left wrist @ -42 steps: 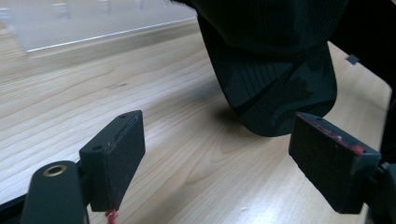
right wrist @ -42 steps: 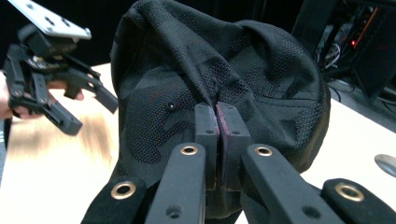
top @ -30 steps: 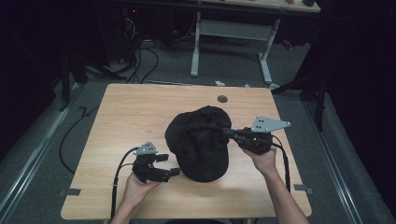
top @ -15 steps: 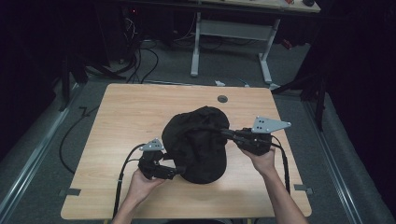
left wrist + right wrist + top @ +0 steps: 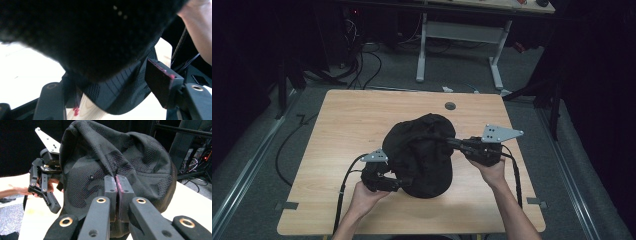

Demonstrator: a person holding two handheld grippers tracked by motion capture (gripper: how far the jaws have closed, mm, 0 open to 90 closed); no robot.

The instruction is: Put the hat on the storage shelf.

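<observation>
High view: a black cap [image 5: 422,152] sits mid-counter [image 5: 342,125] between both grippers. Right gripper [image 5: 115,192] fingers pinch its fabric tight; left gripper [image 5: 112,92] fingers, just closing, straddle the cap's edge — gap visible

A light wooden rectangular table [image 5: 347,125] is standing on grey carpet, a small round dark grommet [image 5: 450,106] sitting near its far edge. Behind it, a white metal desk frame [image 5: 462,40] is rising, while black cables [image 5: 367,60] are trailing across the floor.
</observation>
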